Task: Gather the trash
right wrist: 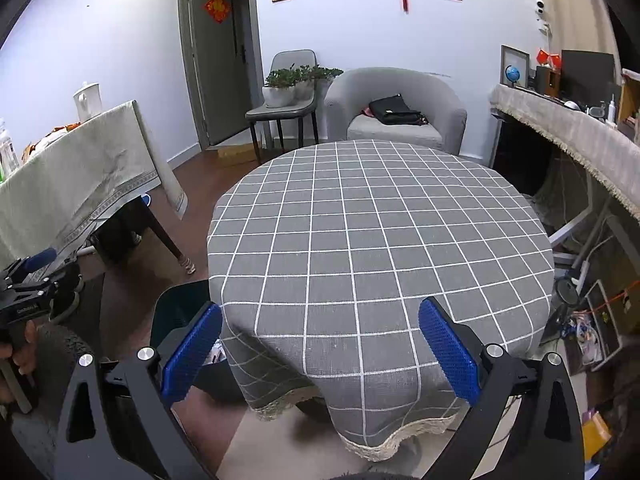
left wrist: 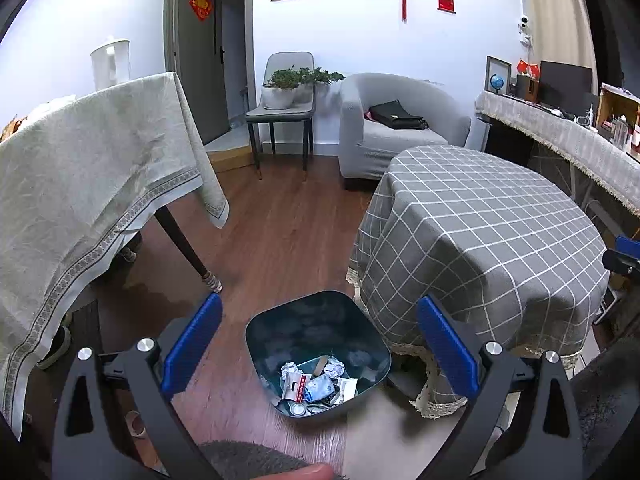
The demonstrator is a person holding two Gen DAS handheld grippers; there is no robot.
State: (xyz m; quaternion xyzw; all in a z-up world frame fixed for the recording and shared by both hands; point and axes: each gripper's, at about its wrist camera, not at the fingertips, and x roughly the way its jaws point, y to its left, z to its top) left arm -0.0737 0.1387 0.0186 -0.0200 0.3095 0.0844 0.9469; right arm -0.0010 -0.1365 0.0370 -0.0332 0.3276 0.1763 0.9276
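Hovering: left tool [left wrist: 318, 340] spread over bin [left wrist: 260, 334]; right tool [right wrist: 320, 344] spread, empty; labels unreadable.

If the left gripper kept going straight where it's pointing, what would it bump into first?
Probably the trash bin on the floor. The open left gripper frames it, with nothing visible between, though depth is hard to judge.

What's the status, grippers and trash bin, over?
Left gripper open, empty, over trash bin. Right gripper open, empty, over checkered table. Bin holds crumpled trash. Nothing blocking.
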